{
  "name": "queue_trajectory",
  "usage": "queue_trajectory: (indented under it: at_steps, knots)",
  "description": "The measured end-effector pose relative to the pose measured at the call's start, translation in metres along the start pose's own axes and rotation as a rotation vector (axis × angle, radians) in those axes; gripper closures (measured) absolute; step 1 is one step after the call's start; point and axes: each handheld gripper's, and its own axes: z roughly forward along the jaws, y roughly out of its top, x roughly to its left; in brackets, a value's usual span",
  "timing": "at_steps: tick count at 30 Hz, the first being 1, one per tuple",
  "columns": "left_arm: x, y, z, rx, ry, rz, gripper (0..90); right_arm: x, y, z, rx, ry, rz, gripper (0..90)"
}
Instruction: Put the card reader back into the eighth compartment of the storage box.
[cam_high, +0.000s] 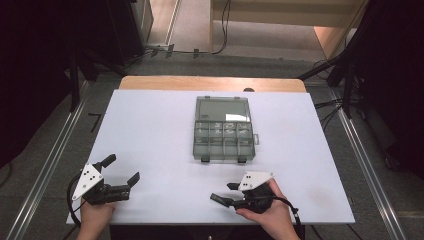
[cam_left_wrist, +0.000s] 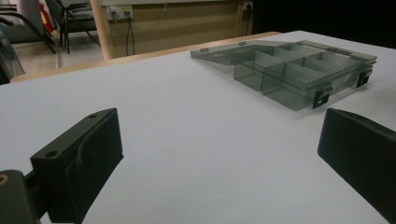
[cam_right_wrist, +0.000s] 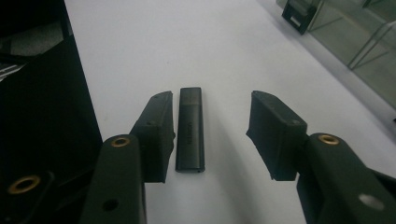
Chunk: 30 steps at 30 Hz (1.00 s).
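Right tongs (cam_right_wrist: 208, 133) are spread around a slim black stick (cam_right_wrist: 190, 129), apparently a USB drive, lying flat on the white worktop (cam_right_wrist: 224, 56). One pad sits just beside, maybe touching, one long side; the other pad stands apart from the opposite side. Not yet grasped, so counted as released.

Left tongs (cam_high: 120, 170) are released, with nothing between them, parked well off to the side. The compartment box (cam_high: 222, 129), lid open, lies beyond both tongs.

Suggested for the pick:
- The stick should be centred between the pads before closing; right now it is offset toward one pad, so a push sideways is likely.
- The long flat sides are to be clamped, near mid-length, to avoid pivoting.
- Pad tips should be kept low at the worktop, since the body is thin.

Orientation: the long axis runs parallel to the pad faces, pointing straight away from the right tongs. The near end carries a small notch; connector end cannot be told.
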Motion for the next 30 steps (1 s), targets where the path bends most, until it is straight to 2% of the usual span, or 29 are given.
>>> queue_trajectory:
  at_steps: [10, 12, 18, 30]
  knots:
    - [0.000, 0.000, 0.000, 0.000, 0.000, 0.000, 0.1, 0.007, 0.000, 0.012, 0.075, 0.031, 0.003, 62.6]
    - [0.000, 0.000, 0.000, 0.000, -0.001, -0.002, 0.1, 0.008, 0.000, 0.014, 0.085, 0.025, 0.004, 63.8]
    - [0.000, 0.000, 0.000, 0.000, 0.000, -0.002, 0.2, 0.008, -0.002, 0.018, 0.101, 0.032, 0.015, 67.6]
    - [0.000, 0.000, 0.000, 0.002, 0.000, 0.000, 0.1, 0.009, -0.003, 0.022, 0.115, 0.017, 0.003, 69.9]
